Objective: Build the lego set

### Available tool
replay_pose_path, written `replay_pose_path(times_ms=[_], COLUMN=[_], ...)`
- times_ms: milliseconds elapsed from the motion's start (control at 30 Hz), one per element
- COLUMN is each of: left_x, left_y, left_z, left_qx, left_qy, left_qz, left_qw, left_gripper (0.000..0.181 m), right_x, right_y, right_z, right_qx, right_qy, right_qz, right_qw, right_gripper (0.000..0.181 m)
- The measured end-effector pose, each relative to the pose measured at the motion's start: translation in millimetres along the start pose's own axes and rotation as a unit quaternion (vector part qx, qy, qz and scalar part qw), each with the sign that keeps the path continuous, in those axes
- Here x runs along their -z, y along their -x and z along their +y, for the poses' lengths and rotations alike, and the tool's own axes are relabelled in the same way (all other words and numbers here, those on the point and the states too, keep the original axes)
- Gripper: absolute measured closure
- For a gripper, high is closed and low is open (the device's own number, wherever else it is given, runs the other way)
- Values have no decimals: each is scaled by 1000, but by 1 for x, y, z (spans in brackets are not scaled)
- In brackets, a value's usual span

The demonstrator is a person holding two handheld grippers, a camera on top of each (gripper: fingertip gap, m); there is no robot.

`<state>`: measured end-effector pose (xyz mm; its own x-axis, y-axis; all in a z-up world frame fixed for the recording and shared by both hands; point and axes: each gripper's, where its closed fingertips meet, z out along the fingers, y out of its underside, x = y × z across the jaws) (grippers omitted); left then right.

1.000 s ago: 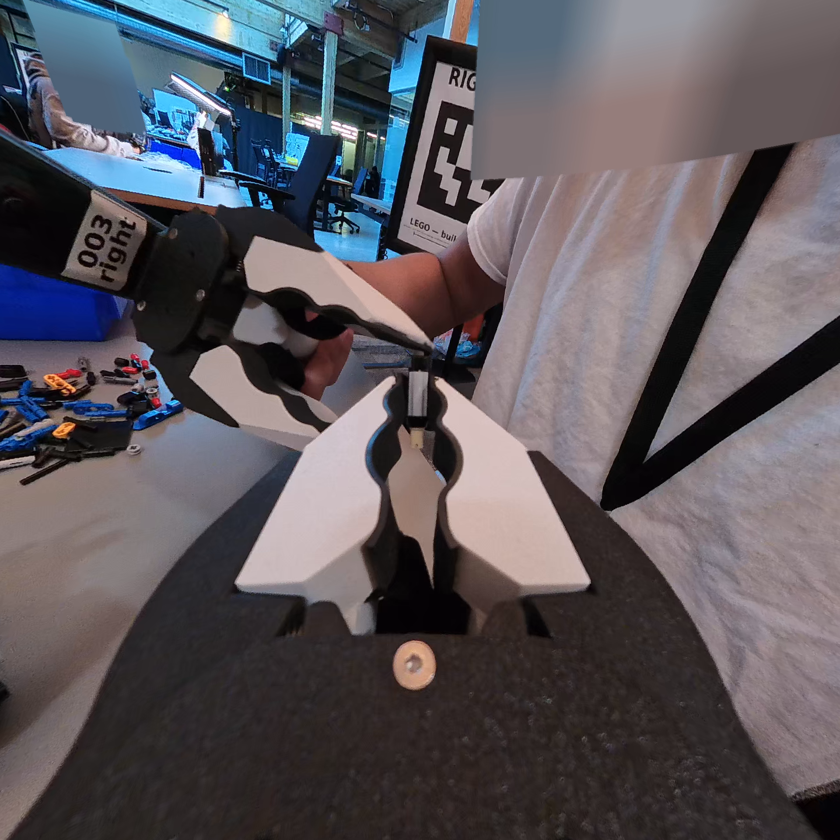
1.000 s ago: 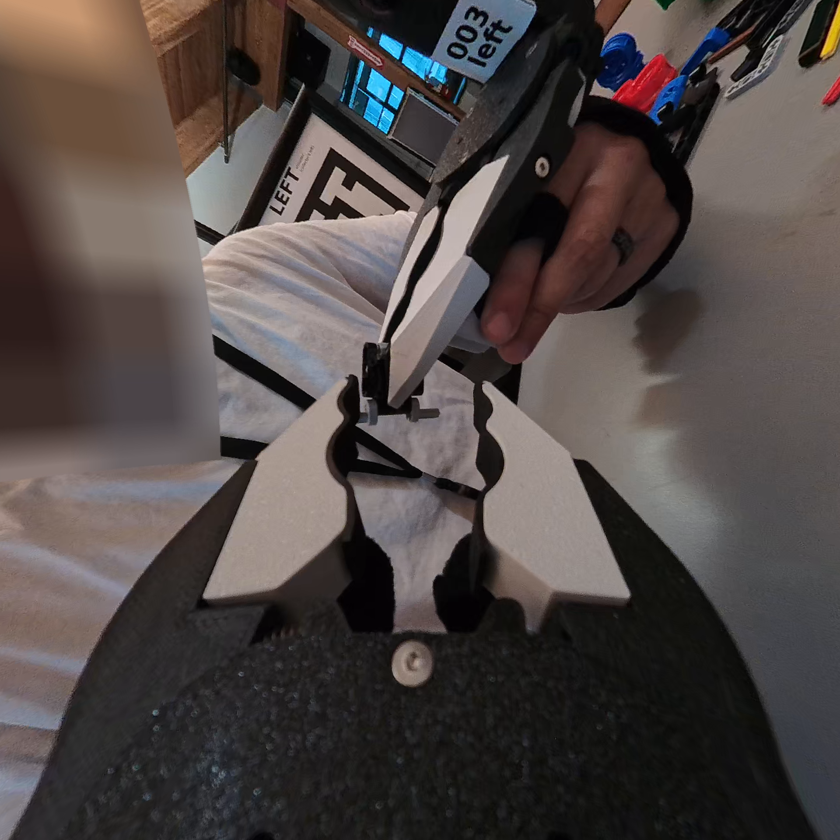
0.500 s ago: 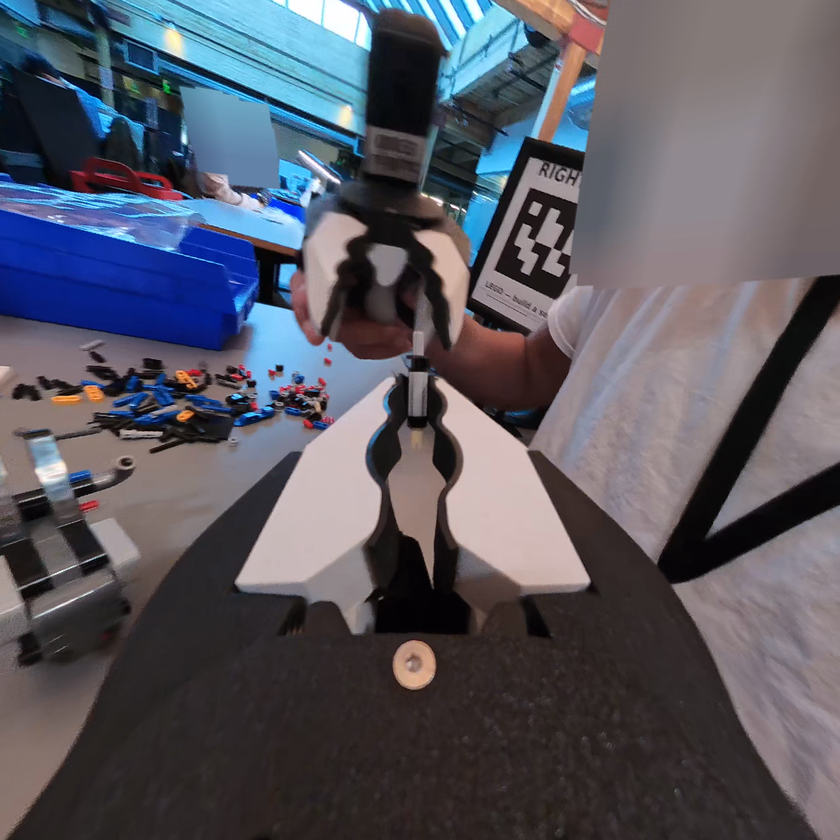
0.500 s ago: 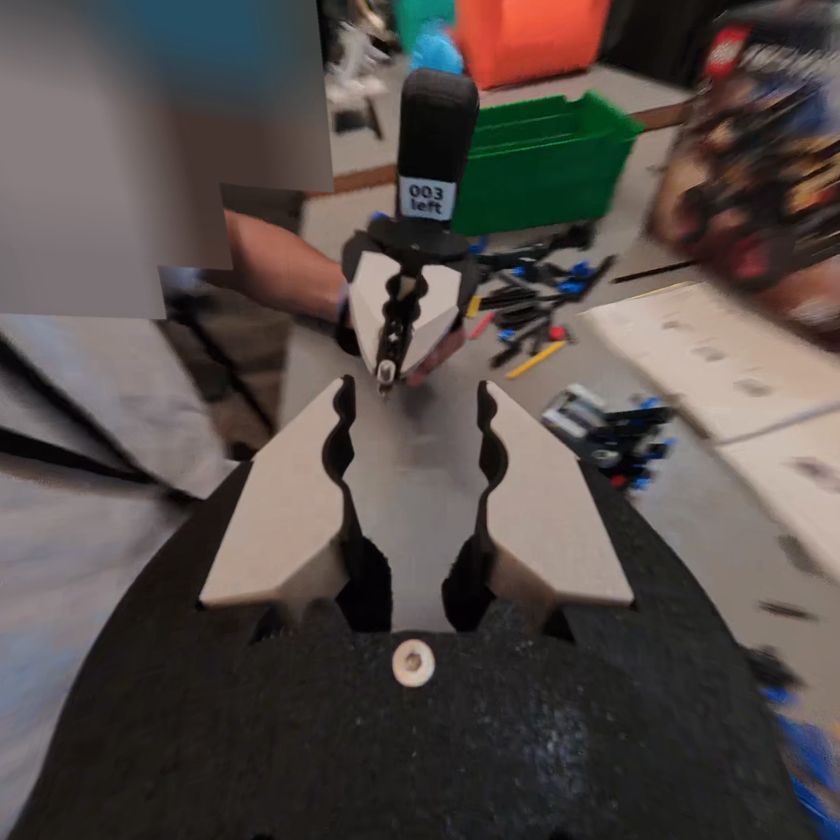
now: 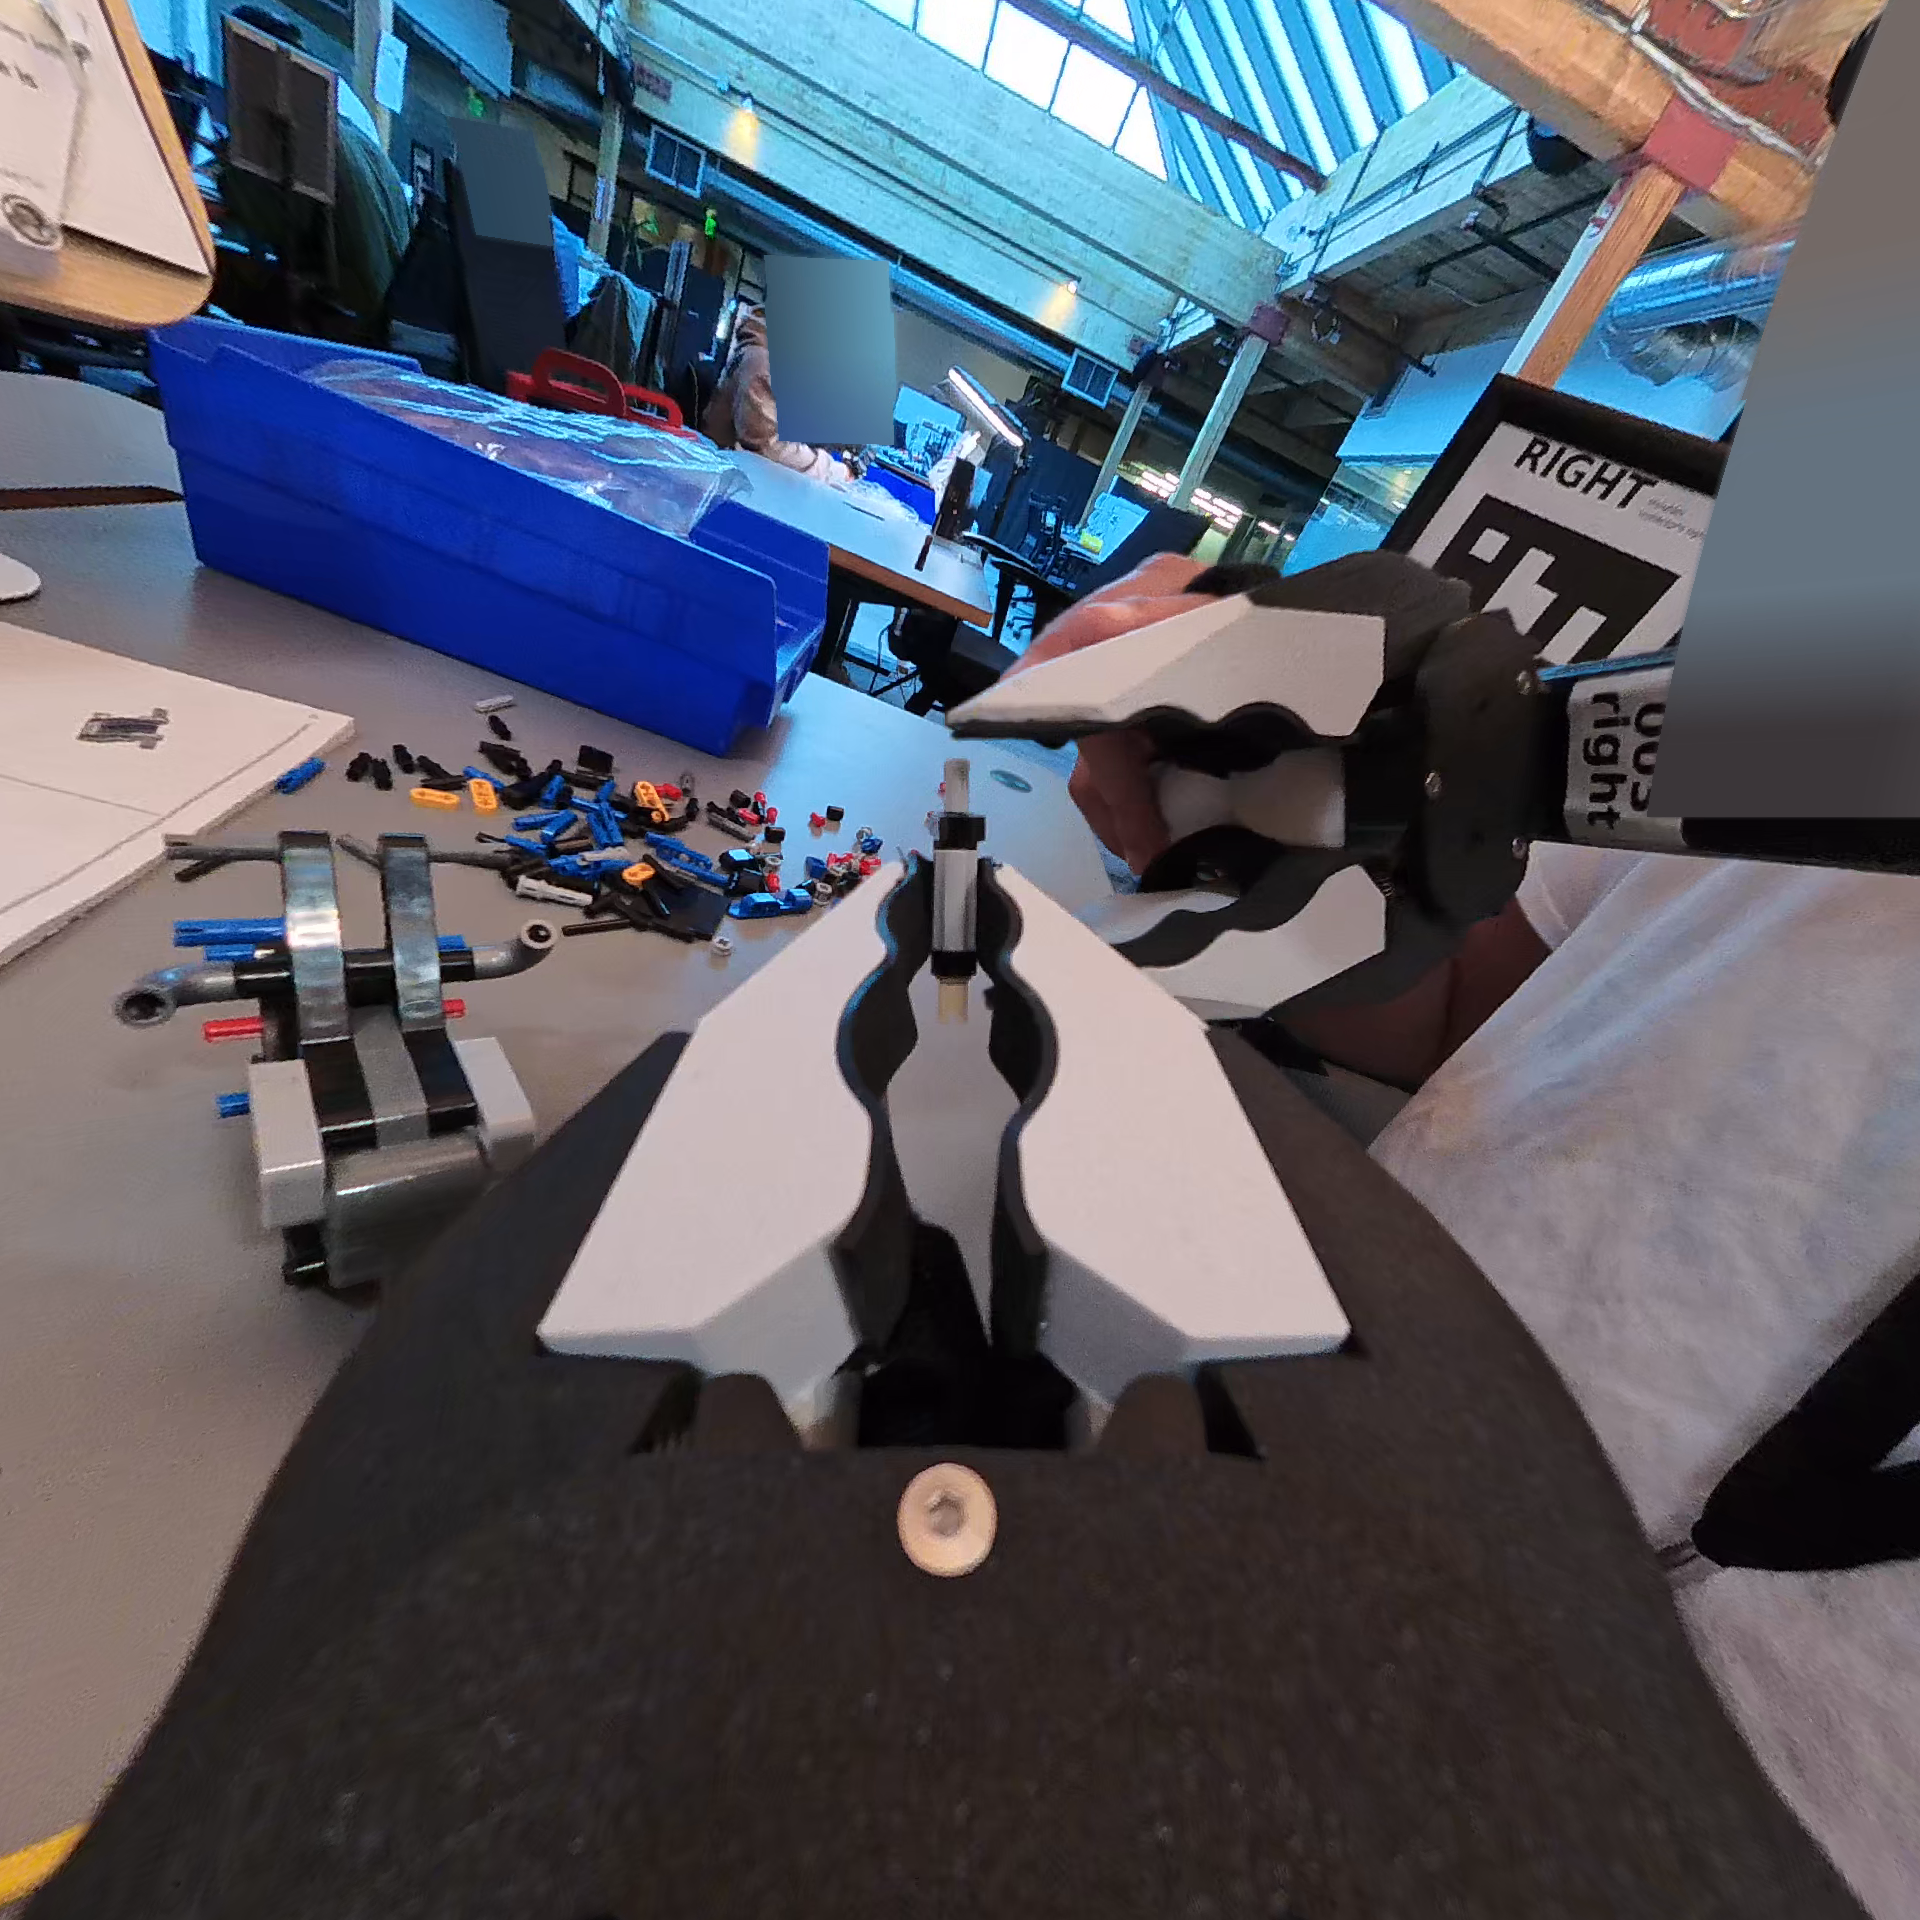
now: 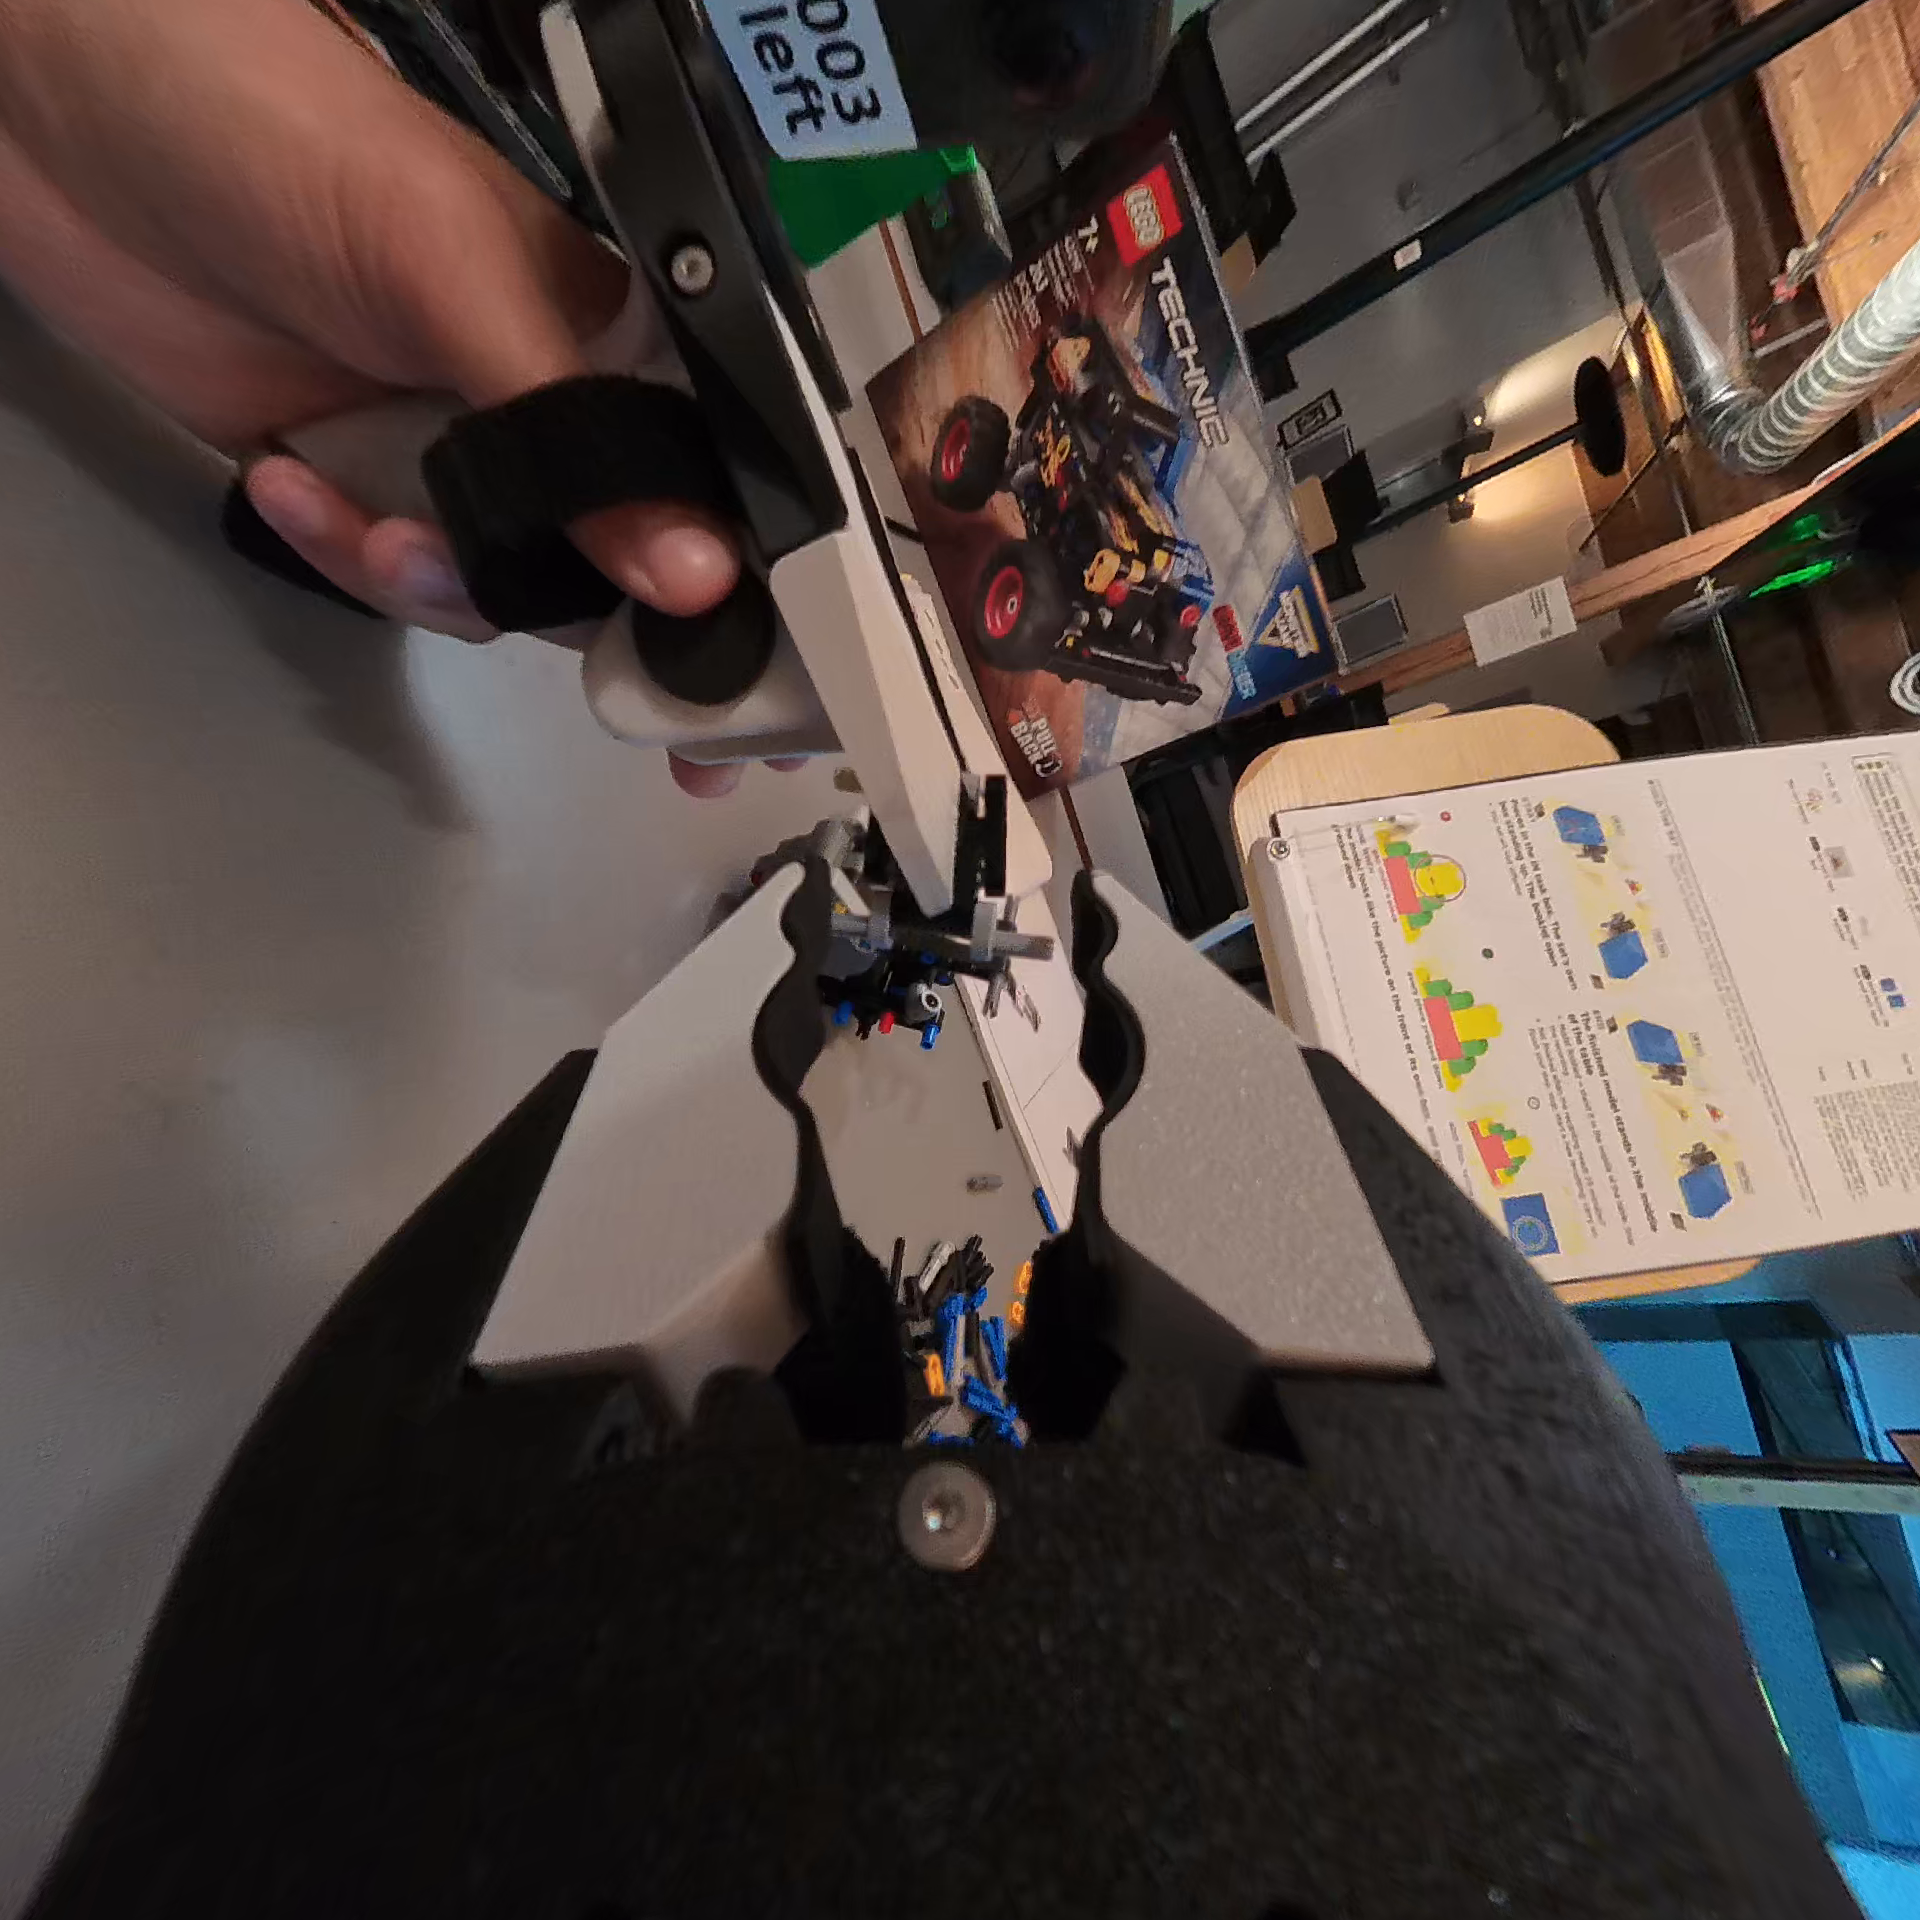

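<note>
A large open workshop or maker-style lab: exposed timber beams [image 5: 1621, 114] and skylights [image 5: 1049, 62] overhead, a ribbed ventilation duct [image 6: 1808, 343], and rows of work desks with office chairs [image 5: 997, 561] far beyond the tool. On the grey surface [image 5: 125, 1351] left of it stands a blue parts bin [image 5: 468, 561].
</note>
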<state>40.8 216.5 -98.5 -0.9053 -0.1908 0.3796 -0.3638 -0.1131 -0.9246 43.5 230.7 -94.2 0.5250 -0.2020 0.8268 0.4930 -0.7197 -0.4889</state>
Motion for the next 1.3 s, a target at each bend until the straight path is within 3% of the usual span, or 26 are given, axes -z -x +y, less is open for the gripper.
replay_pose_path(times_ms=[467, 933, 1100, 1200, 1300], left_x=[-3, -3, -5, -3, -1], left_y=[9, 14, 16, 12, 18], left_z=[5, 11, 11, 9, 10], left_qx=[13, -1, 8, 27, 17], left_qy=[11, 38, 40, 38, 42], left_qz=[-48, -79, -78, -49, -64], left_qw=[999, 996, 996, 998, 997], left_gripper=[175, 175, 175, 163, 174], right_x=[-14, -16, -17, -18, -19], right_y=[6, 7, 7, 5, 7], right_z=[13, 17, 20, 25, 25], right_qx=[36, 105, 87, 73, 38], right_qy=[48, 51, 37, 44, 40], right_qz=[17, 31, 24, 27, 20], right_qw=[998, 993, 995, 996, 998], right_gripper=[155, 157, 157, 157, 156])
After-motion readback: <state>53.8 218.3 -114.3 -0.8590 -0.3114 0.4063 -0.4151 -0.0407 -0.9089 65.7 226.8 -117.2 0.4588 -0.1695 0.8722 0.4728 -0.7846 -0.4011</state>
